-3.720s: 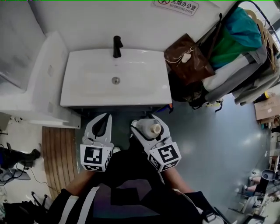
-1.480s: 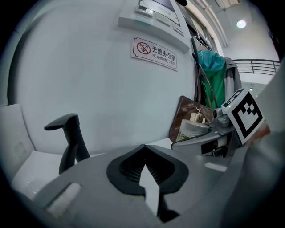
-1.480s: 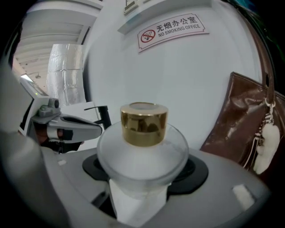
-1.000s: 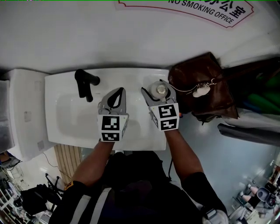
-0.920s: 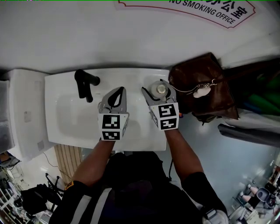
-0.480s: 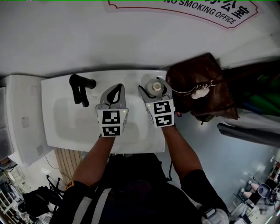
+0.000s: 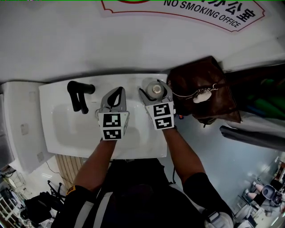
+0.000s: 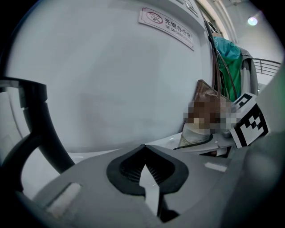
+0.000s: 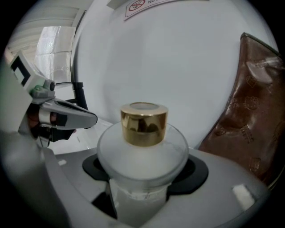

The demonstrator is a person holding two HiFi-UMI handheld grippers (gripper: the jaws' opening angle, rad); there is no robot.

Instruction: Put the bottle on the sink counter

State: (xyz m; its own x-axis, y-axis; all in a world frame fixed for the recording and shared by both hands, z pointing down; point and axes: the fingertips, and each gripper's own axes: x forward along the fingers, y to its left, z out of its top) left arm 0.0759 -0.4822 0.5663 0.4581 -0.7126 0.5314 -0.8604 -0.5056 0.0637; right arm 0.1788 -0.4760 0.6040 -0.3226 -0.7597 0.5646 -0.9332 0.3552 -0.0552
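A frosted white bottle with a gold cap stands upright between the jaws of my right gripper, which is shut on it. In the head view the bottle is over the back right corner of the white sink counter, close to the wall; whether its base touches the counter is hidden. My left gripper hovers over the basin just left of it, shut with nothing between its jaws. The left gripper view shows its jaws pressed together and the bottle off to the right.
A black faucet rises at the sink's back left. A brown leather bag hangs right beside the bottle, off the counter's right edge. A white wall with a no-smoking sign stands behind. A white toilet tank is at left.
Both grippers have crept a little farther toward the wall, carrying the bottle from the sink's right side to its back right corner. Seconds ago they were in front of the sink.
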